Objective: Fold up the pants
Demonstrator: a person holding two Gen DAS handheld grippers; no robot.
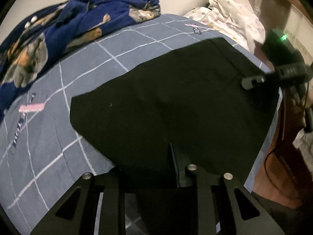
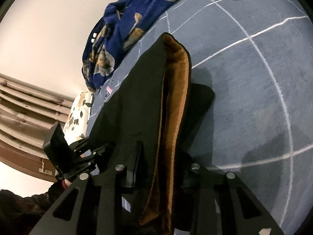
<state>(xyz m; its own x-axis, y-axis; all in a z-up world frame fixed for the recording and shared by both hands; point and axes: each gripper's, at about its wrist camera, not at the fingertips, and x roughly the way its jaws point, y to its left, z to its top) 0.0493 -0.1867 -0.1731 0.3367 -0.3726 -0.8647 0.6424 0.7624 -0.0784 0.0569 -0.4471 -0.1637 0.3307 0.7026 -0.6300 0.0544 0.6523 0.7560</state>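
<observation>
The black pants (image 1: pixel 166 101) lie spread over a blue-grey checked bedsheet (image 1: pixel 58 137). My left gripper (image 1: pixel 156 176) is shut on their near edge, the cloth draped between and over the fingers. In the right wrist view the pants (image 2: pixel 137 105) hang lifted, showing a brown fleece lining (image 2: pixel 176 101). My right gripper (image 2: pixel 158 170) is shut on that doubled edge. The right gripper also shows in the left wrist view (image 1: pixel 252 81) at the pants' far right side. The left gripper shows in the right wrist view (image 2: pixel 78 156) at lower left.
A crumpled navy blanket with a dog print (image 1: pixel 58 25) lies at the far side of the bed. A white spotted cloth (image 1: pixel 230 15) lies at the far right corner. Wooden furniture (image 1: pixel 277 11) stands beyond the bed's right edge. A spotted pillow (image 2: pixel 80 115) is by the headboard.
</observation>
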